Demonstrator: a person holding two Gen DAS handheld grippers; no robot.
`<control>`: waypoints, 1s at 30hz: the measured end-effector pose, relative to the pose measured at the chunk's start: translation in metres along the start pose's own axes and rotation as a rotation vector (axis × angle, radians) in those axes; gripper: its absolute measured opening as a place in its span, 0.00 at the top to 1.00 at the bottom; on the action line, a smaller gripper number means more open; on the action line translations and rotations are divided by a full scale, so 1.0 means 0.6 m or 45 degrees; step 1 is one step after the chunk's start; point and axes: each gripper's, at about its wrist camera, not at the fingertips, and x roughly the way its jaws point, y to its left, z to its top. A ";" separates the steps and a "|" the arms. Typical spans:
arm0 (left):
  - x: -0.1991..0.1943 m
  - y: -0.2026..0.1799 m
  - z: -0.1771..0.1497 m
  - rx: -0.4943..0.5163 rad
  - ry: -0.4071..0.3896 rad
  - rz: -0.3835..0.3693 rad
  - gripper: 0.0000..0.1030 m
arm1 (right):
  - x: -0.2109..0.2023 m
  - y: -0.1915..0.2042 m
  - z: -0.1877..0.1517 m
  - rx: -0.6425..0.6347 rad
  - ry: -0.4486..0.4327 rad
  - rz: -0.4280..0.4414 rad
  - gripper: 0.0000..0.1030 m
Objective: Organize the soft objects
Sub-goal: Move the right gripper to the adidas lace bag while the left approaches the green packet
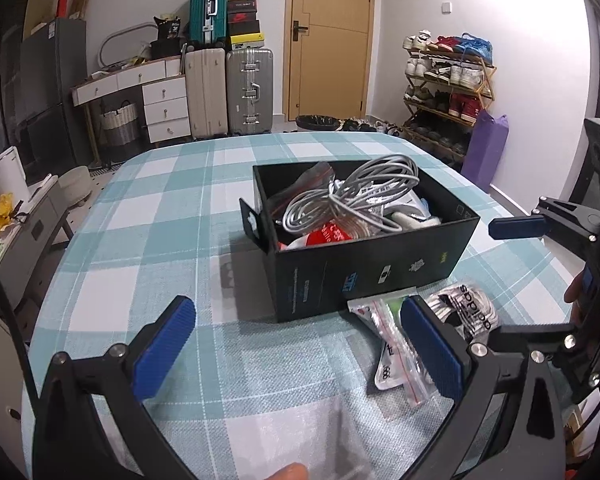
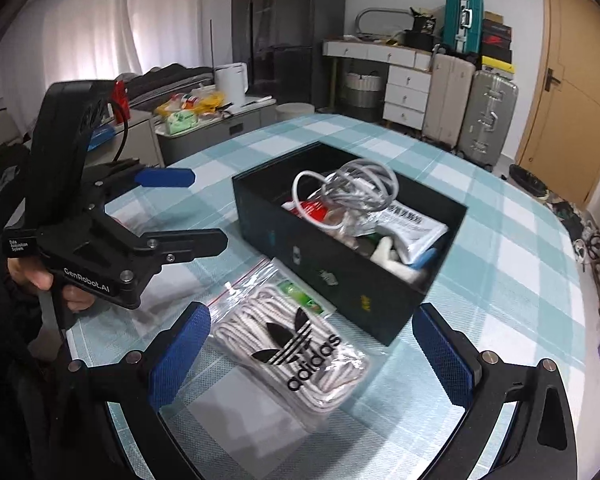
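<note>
Over the checked table, in the left wrist view, we are holding the left gripper low and level with its blue pads spread wide and nothing between them. Beyond it the black box is sitting open, crammed with a grey cable coil and packets. Just right of our right pad, the bag with white laces and an adidas logo is lying on the cloth beside the box, partly hidden behind that pad and overlapping smaller clear packets. The right gripper is reaching in from the right edge, mostly cut off.

From the right wrist view, we are hovering the right gripper just above the bag, pads wide apart on either side of it, not touching it. The bag is lying flat against the near wall of the box, its red zip strip toward the left. A hand is gripping the left gripper, which is also open. Box contents are blurring together here.
</note>
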 end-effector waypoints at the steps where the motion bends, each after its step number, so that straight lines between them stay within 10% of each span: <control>1: 0.000 0.001 -0.003 -0.005 0.003 0.002 0.00 | 0.005 0.002 -0.002 -0.005 0.013 0.006 0.01; 30: 0.000 0.010 -0.017 -0.030 0.053 -0.020 0.00 | 0.094 0.027 -0.009 -0.062 0.162 0.052 0.01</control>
